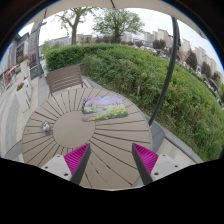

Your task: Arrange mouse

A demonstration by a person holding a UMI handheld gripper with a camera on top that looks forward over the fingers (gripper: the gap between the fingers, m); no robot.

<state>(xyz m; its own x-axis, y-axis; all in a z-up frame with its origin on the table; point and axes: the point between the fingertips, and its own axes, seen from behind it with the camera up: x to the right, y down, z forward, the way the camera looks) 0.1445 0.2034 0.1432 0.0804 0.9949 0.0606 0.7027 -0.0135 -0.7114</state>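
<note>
Mouse [46, 128]: small pale object near the round wooden table's [70, 135] rim, about 10 o'clock from the gripper [112, 160], well apart from it. Too small to confirm shape; judged the mouse from the task.

Mouse mat [104, 105], purple-green, lies flat at 12 o'clock beyond the fingers, near the far rim; likely the intended resting place, since the mouse sits off it.

Fingers spread, nothing between the pink pads [76, 156]; gripper hangs above the table, aimed at its centre, presumably surveying before reaching.

Wooden bench [64, 76] at 11 o'clock, hedge [170, 85] at 2 o'clock.
</note>
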